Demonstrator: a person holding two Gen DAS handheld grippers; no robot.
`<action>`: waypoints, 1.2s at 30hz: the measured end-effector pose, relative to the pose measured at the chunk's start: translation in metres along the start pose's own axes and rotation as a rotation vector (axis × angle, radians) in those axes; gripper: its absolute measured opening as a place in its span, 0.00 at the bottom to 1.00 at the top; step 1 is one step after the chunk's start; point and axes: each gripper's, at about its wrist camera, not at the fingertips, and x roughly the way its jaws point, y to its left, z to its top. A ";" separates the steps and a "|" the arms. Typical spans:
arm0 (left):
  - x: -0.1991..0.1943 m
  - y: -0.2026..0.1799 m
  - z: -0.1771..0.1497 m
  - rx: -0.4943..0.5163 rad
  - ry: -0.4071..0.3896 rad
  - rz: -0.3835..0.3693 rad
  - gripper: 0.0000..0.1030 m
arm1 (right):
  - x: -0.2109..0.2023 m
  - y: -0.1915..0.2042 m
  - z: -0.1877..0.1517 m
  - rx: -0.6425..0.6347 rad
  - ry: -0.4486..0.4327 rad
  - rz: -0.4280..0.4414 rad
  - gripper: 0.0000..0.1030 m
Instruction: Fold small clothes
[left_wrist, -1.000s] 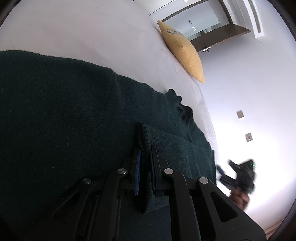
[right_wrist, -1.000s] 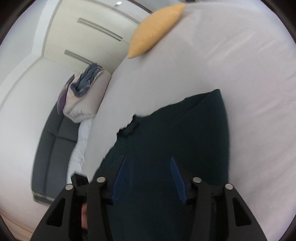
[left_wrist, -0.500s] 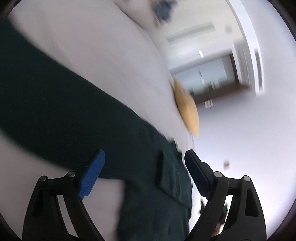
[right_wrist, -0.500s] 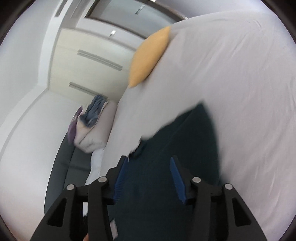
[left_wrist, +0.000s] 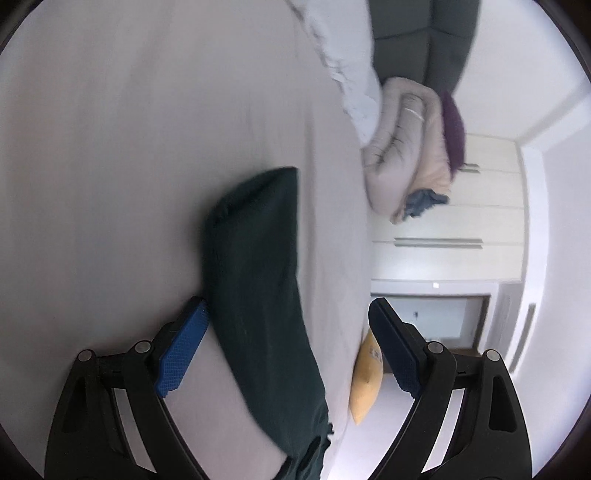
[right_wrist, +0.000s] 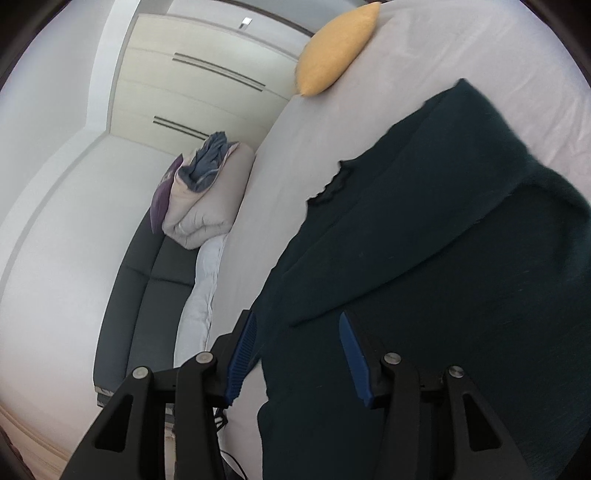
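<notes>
A wide bed (right_wrist: 461, 55) with a smooth pale sheet fills most of both views. A mustard-yellow cushion (right_wrist: 334, 50) lies at its far end, at the top of the right wrist frame and low right of centre in the left wrist frame. Beside the bed, on the left of the right wrist frame, stands a dark grey sofa (right_wrist: 136, 295). On it sit a folded beige quilt (right_wrist: 207, 206), a purple pillow (right_wrist: 162, 199), a bundle of blue-grey cloth (right_wrist: 210, 155) and a white blanket (right_wrist: 201, 306). Behind them a cream wardrobe (right_wrist: 192, 92) with long dark bar handles covers the wall. The other walls (right_wrist: 48, 110) are plain white. Daylight is soft and even.
</notes>
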 end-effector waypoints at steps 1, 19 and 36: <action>0.004 -0.003 0.001 -0.002 -0.004 0.004 0.86 | 0.002 0.007 -0.002 -0.012 0.007 0.002 0.50; 0.068 -0.126 -0.100 0.630 0.138 0.068 0.07 | 0.009 0.015 -0.009 -0.045 0.008 -0.023 0.50; 0.132 -0.099 -0.430 1.856 0.197 0.271 0.07 | 0.172 0.024 0.009 0.032 0.358 0.065 0.72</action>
